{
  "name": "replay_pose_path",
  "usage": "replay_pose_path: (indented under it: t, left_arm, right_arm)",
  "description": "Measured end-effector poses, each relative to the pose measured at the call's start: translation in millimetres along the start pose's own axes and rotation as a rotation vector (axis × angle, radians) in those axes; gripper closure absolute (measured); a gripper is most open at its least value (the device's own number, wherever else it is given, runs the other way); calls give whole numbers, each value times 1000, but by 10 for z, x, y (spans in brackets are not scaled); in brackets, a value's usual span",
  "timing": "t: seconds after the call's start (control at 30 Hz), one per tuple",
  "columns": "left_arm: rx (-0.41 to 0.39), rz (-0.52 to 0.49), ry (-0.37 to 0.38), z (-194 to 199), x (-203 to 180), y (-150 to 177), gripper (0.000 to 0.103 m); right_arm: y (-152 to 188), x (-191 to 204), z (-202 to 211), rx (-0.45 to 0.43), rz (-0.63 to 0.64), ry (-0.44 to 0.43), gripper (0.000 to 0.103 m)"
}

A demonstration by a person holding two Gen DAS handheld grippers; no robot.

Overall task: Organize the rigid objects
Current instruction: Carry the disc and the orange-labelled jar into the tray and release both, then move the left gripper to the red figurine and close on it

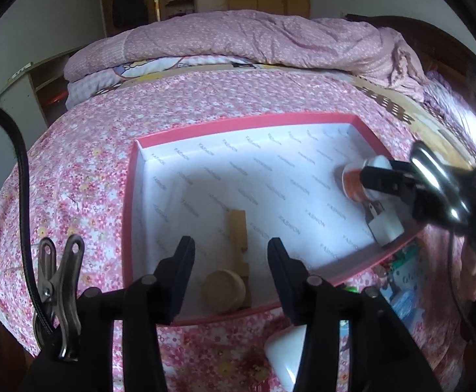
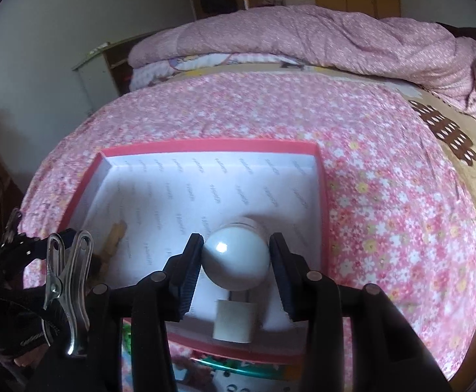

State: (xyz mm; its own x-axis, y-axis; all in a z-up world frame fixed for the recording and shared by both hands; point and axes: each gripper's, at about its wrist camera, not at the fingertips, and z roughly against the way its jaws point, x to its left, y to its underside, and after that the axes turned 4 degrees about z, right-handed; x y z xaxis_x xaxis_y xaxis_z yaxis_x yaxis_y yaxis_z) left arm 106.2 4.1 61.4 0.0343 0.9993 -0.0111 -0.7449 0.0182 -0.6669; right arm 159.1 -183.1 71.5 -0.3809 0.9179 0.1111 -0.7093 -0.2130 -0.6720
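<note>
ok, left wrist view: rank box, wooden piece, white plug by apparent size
1. box
2. wooden piece, though it sits nearest the camera, so partly inflated
3. white plug, partly cut off by the box wall

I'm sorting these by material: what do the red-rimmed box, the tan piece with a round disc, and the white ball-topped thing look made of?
The red-rimmed shallow box looks like cardboard, with a matte printed white paper lining. The tan piece with a round disc seems unfinished wood: pale, dull, square-cut edges. The white ball-topped object between the right gripper fingers looks like glossy plastic or glass, given its sharp highlight.

In the box (image 1: 133, 202), the wooden piece (image 1: 234, 261) lies left, the bulb (image 2: 236, 259) right.
</note>
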Motion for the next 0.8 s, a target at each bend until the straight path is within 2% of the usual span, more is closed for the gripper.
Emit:
replay_pose_path:
  t: [0.13,0.43,0.6,0.8]
  left_arm:
    - [1,2,3,28,-4,18,54]
    - [24,1,33,105,-61,106,54]
    - [4,-16,25,226,-100,110,54]
    - [5,9,39,292,-63,140,54]
  right_arm:
    - [10,57,92,-30,21,19,41]
    - [110,94,274,-34,16,10,39]
    - [155,130,429,-41,40,2,39]
    - [251,134,537,-42,4,-33,39]
